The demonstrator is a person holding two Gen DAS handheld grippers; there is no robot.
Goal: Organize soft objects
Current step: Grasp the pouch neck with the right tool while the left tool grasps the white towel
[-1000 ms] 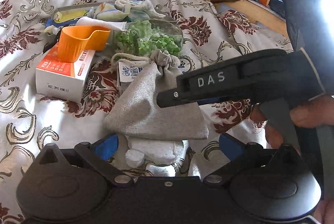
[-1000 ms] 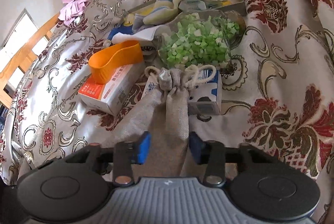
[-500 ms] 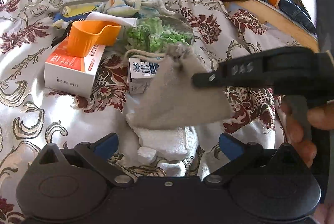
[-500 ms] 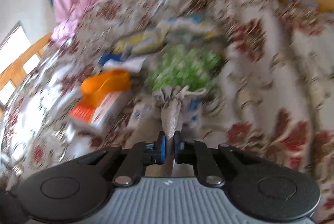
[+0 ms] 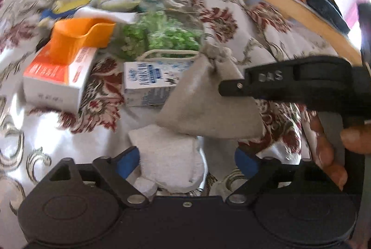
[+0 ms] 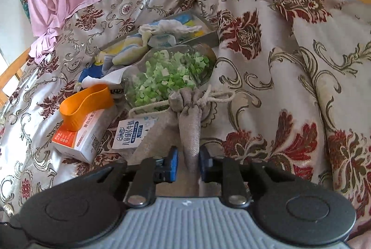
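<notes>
One grey pouch (image 6: 189, 123), tied shut, lifted beside the milk carton (image 6: 129, 134); right gripper (image 6: 188, 162) pinches it. Left gripper (image 5: 187, 162) spread, over one white towel (image 5: 169, 160). Behind the carton: one bag (image 6: 169, 73) of green pieces. One orange scoop (image 6: 84, 105) on one box (image 6: 78, 140).

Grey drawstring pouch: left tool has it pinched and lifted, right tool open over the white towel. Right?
Sides swapped. The right tool pinches the grey drawstring pouch, per the right wrist view; the left tool is open over the white towel.
</notes>
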